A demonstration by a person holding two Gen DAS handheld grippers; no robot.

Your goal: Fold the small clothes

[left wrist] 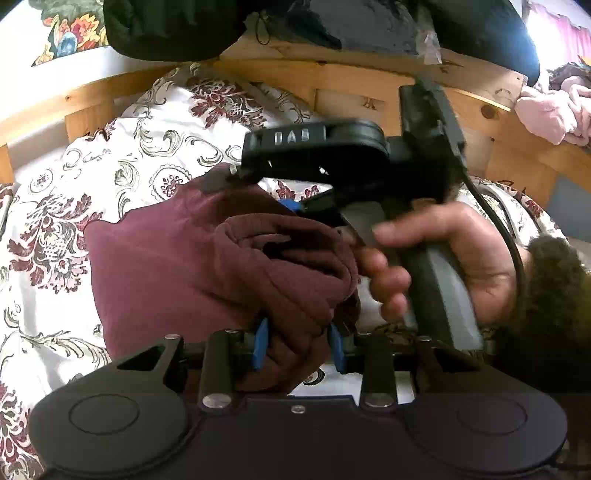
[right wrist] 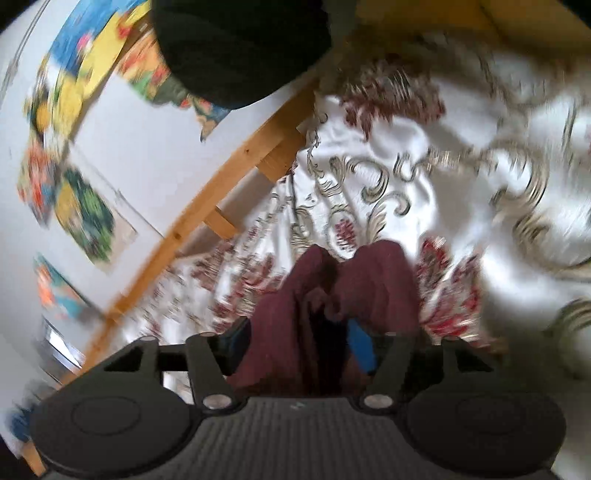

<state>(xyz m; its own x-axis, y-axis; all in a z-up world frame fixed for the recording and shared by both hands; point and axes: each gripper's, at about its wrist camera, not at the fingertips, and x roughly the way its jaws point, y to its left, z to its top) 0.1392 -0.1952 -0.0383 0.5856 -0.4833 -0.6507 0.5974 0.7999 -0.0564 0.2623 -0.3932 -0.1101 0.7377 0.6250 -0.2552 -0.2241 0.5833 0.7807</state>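
Maroon garment [left wrist: 177, 266], a small knit piece, is bunched and partly lifted over the bed's patterned duvet [left wrist: 122, 147]; in the left wrist view its flatter part spreads toward 9 o'clock while a thick rolled bundle sits at the centre. It looks soft, light and limp, with no stiffness to hold a crease by itself, so I judge it will sag and drape wherever it is unsupported, and the folded layers may slide over each other if gripped too near the loose middle. The fuzzy knit should not be slippery against the blue pads. Best holds would be the hems or corners, 1 per gripper, well apart, so the cloth hangs straight between them

The left gripper [left wrist: 299, 347] has its jaws nearly closed, pinching a thick fold of the cloth between the blue pads at 6 o'clock. The right gripper [right wrist: 303, 347] likewise has its jaws drawn in on a gathered wad of the same cloth, which rises in 2 humps toward 12 o'clock; that view is motion-blurred. In the left wrist view the right gripper [left wrist: 288, 206] reaches in from 3 o'clock, held by the person's right hand [left wrist: 436, 258], its tip touching the bundle's top

Beyond lie the wooden bed frame [left wrist: 332, 77], dark clothing [left wrist: 170, 29] draped over it at 12 o'clock, and a pink cloth [left wrist: 554, 114] at 2 o'clock
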